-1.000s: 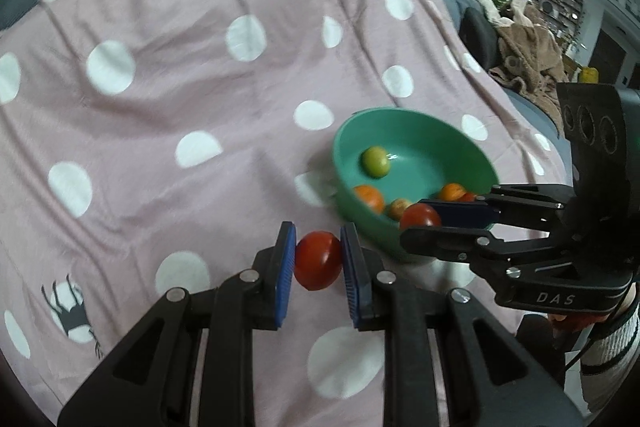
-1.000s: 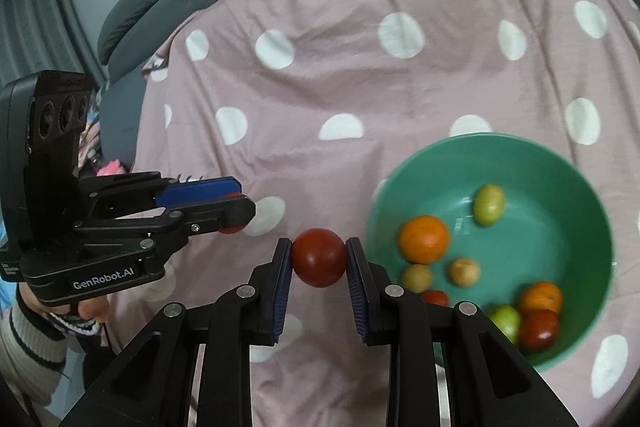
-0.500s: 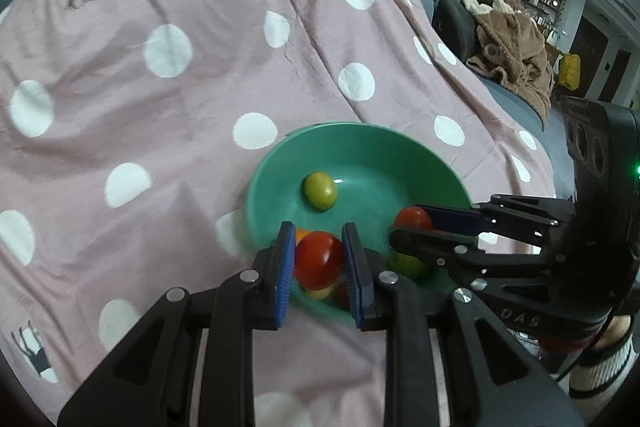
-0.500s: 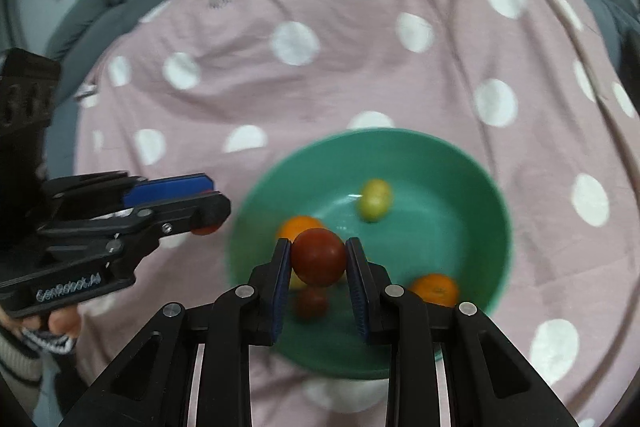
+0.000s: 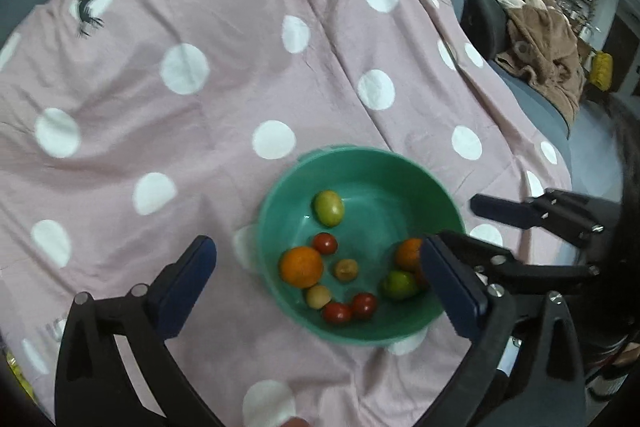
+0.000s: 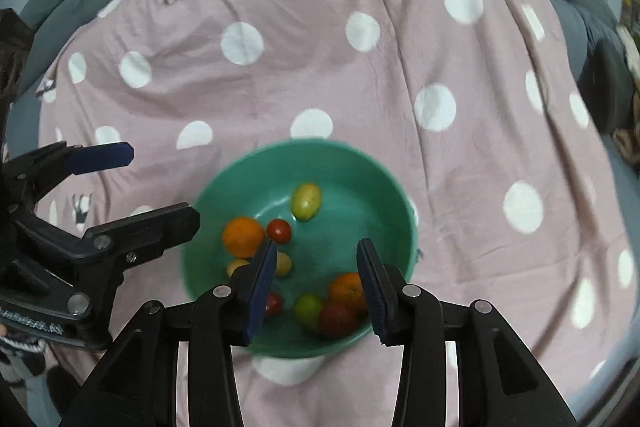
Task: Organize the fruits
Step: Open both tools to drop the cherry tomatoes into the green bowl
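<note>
round glossy fruits fill smooth green bowl on wrinkled dotted cloth.

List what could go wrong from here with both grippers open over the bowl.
1. The left gripper and right gripper hang close together above the green bowl; pulling back carelessly, they might knock each other.
2. A finger dipping low could catch the rim and tip or slide the bowl, since it sits on a soft, wrinkled polka-dot sheet.
3. The tomatoes lie loose among the other fruit and may roll if the bowl is jolted.
</note>
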`<state>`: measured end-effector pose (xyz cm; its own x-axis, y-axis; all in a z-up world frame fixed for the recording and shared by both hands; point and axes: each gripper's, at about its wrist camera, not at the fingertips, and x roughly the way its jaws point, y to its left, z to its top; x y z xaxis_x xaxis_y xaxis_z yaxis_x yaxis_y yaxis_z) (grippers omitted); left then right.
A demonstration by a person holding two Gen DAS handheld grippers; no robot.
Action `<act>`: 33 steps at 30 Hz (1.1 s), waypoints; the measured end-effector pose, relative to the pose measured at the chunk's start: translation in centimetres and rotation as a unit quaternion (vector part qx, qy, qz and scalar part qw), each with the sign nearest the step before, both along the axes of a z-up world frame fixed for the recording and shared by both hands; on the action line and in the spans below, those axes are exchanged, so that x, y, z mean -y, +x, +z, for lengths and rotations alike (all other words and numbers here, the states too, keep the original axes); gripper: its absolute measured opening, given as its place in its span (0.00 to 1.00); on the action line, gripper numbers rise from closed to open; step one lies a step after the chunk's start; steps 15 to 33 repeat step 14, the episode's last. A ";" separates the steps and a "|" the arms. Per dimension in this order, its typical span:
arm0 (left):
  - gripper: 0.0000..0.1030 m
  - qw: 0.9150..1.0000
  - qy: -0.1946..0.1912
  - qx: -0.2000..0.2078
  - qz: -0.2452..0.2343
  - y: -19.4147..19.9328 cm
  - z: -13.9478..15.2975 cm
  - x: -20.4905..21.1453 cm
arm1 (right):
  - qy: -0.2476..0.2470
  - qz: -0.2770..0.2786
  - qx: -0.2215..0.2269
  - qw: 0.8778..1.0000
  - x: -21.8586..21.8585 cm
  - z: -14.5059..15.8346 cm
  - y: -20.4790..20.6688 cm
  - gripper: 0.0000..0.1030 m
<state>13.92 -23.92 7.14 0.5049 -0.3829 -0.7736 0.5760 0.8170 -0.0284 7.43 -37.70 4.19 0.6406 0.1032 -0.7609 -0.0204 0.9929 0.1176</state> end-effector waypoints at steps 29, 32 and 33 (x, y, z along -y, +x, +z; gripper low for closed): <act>0.99 0.997 0.032 0.033 0.058 -1.5 7.4 -1.3 | -0.006 0.025 -0.001 1.000 -0.6 8.6 -1.6 0.50; 0.99 0.997 0.032 0.033 0.058 -1.5 7.4 -1.3 | -0.006 0.025 -0.001 1.000 -0.6 8.6 -1.6 0.50; 0.99 0.997 0.032 0.033 0.058 -1.5 7.4 -1.3 | -0.006 0.025 -0.001 1.000 -0.6 8.6 -1.6 0.50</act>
